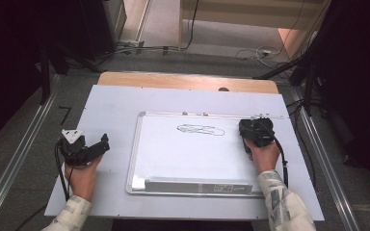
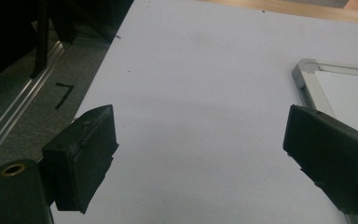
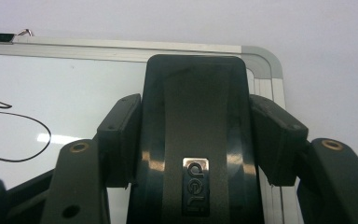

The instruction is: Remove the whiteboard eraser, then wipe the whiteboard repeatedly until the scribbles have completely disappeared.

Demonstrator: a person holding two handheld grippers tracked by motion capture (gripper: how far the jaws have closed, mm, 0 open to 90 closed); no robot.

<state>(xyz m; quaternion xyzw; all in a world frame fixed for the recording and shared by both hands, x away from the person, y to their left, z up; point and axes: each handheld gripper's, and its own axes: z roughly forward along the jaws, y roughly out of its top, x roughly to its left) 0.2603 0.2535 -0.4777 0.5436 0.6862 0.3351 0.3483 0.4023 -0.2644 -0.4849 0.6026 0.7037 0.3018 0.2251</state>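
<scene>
A whiteboard (image 1: 136, 144) with an aluminium frame lies flat in the middle of the table; a black scribble (image 1: 200, 129) is drawn near its top edge. My right gripper (image 1: 255, 131) rests at the board's top right corner. In the right gripper view it (image 3: 198, 140) is shut on a black board eraser (image 3: 196, 93), with the pads pressed against its two sides, just inside the frame corner (image 3: 261, 58). My left gripper (image 1: 103, 142) sits on the mat to the left of the board. Its jaws stand wide open with nothing between them (image 2: 205, 154), and the board's corner (image 2: 307, 77) lies ahead to the right.
A pale mat (image 1: 111, 101) covers the wooden table (image 1: 188, 81). A pen tray (image 1: 197, 185) runs along the board's near edge. A black clip (image 3: 0, 37) sits on the top frame. Metal rails (image 1: 24, 154) and floor cables (image 1: 250, 53) surround the table.
</scene>
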